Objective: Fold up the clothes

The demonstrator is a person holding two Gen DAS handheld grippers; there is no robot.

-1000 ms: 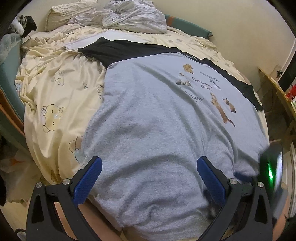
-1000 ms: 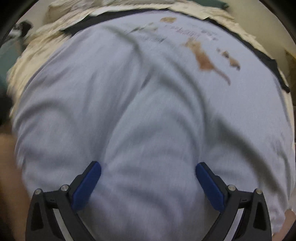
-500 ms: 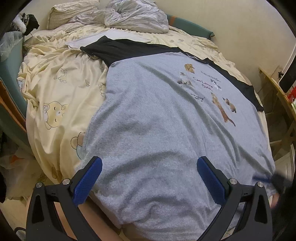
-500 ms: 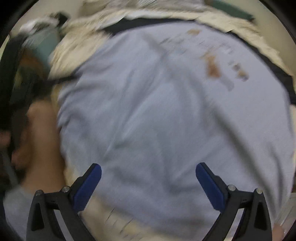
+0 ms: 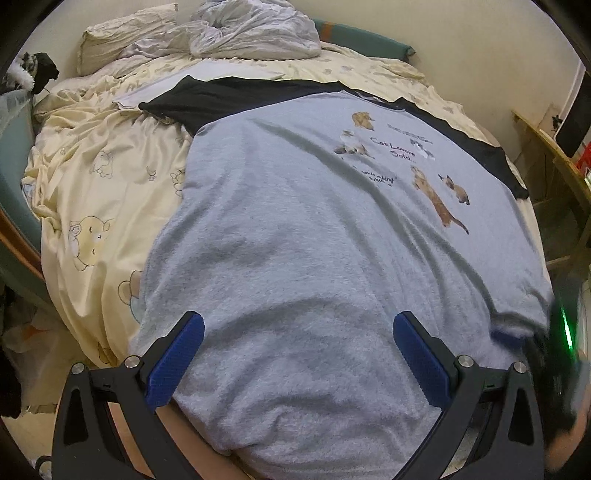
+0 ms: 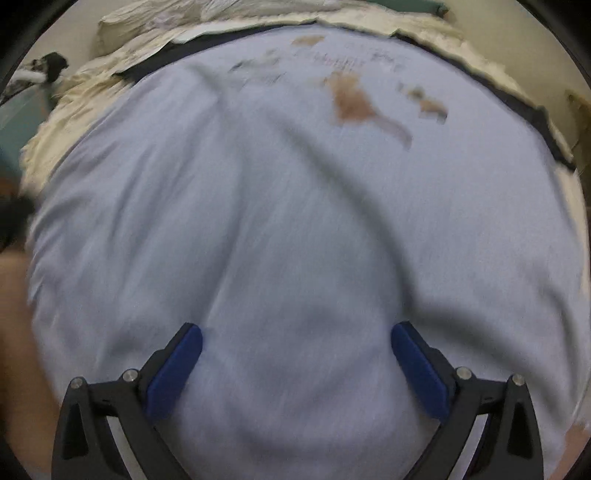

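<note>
A grey T-shirt with black sleeves and a cat print lies spread flat on the bed, hem toward me. My left gripper hovers open over the hem's left half, blue pads wide apart and nothing between them. The right wrist view is motion-blurred: the same T-shirt fills it, and my right gripper stands open just above the lower cloth, holding nothing. The other gripper shows as a dark blur with a green light at the shirt's right hem corner.
The bed has a cream cartoon-print sheet, a crumpled grey duvet and a pillow at its head. A wooden desk stands to the right, past a gap of floor. Clutter lies on the floor at left.
The right gripper has swung back toward the shirt's middle and lower, after pointing left at the bed edge half a second ago. The left gripper has barely moved.
</note>
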